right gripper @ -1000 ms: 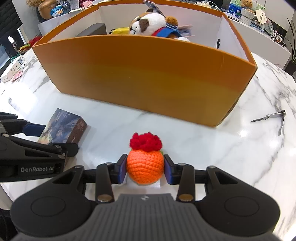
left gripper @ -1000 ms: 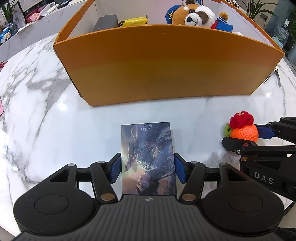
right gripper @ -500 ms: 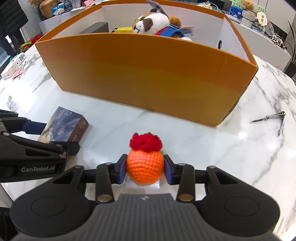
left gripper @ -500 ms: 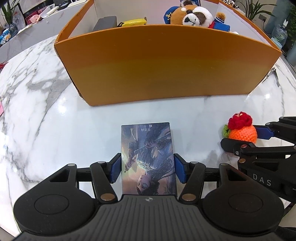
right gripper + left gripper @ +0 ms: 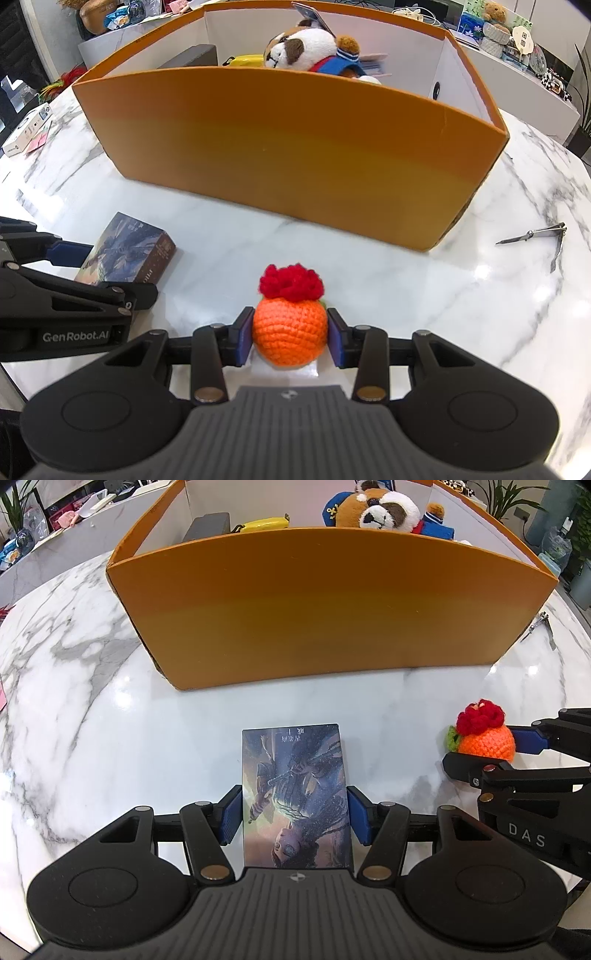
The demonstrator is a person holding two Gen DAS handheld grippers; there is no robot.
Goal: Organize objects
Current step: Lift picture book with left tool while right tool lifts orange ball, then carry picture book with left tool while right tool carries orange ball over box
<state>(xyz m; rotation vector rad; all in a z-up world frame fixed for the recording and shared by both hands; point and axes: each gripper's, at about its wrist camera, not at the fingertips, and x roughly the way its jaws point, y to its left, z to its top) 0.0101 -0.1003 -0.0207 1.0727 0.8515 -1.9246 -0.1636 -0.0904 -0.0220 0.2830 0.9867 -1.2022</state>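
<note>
White marble with grey veins forms the table (image 5: pixel 92 686), and a tall orange cardboard box (image 5: pixel 325 602) stands on it ahead of both grippers. The left gripper (image 5: pixel 294 814) is clamped on a flat illustrated card box (image 5: pixel 295 797), its blue pads pressed against the two long sides, with the far end sticking out toward the orange box. The right gripper (image 5: pixel 290 334) is closed around an orange crocheted ball (image 5: pixel 290 334) topped with a red yarn tuft, squeezing it at its widest part. Both things are held near the table, short of the orange wall, and the two grippers sit close beside each other. Inside the orange box a plush dog (image 5: pixel 303 50), a yellow item (image 5: pixel 264 523) and a dark grey block (image 5: pixel 207 524) already lie. A metal nail clipper (image 5: pixel 535 238) rests on the marble to the right. Likely risks: the front wall is high, so a low carry could knock either thing against its rim; the soft ball could squirm out of a side squeeze; the slim card box could pivot between the pads; and the neighbouring grippers could bump if they rise together. Compared with a second ago, both grips look unchanged, while the orange box appears slightly shifted in view and the plush dog shows more fully above the wall.
</note>
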